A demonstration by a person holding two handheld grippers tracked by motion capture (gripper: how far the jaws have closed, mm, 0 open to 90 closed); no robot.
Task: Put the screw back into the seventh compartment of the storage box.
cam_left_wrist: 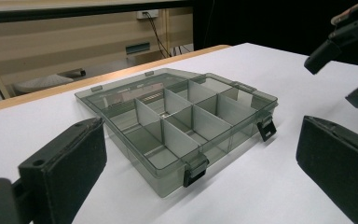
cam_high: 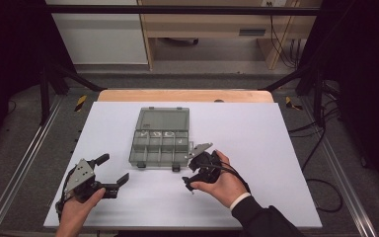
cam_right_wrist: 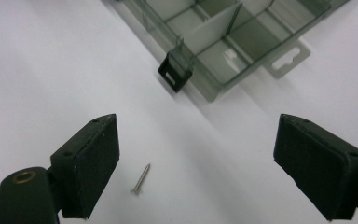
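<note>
1. Steel, or so it looks: a small silver countersunk screw (cam_right_wrist: 141, 178) lying loose on the white table sheet (cam_right_wrist: 51, 70), just in front of the right gripper (cam_right_wrist: 214, 172) and nearer its left pad. Thin, short, flat head toward the camera, tip angled toward the box. Too small to spot from the high view.

2. Right gripper (cam_high: 197, 170) spread wide, nothing between the pads, hovering low over the sheet by the box's near right corner. Looks like the reach-for-the-screw step, pick not started yet.

3. Next move, best guess: shift a bit left to centre the screw between the pads, drop almost onto the sheet, then pinch across the shank. Fiddly one, could easily skid or flip away.

4. Left gripper (cam_high: 103, 175) also released and holding nothing, parked well apart at the near left of the table, aimed toward the box.

5. Farther back: smoky grey translucent plastic compartment box (cam_high: 160, 138), lid folded open flat behind it, black latches (cam_left_wrist: 193, 170) hanging undone on the front edge. Dividers up, a few small pale bits in the back row, hard to tell what. Probably where the screw ends up.
</note>
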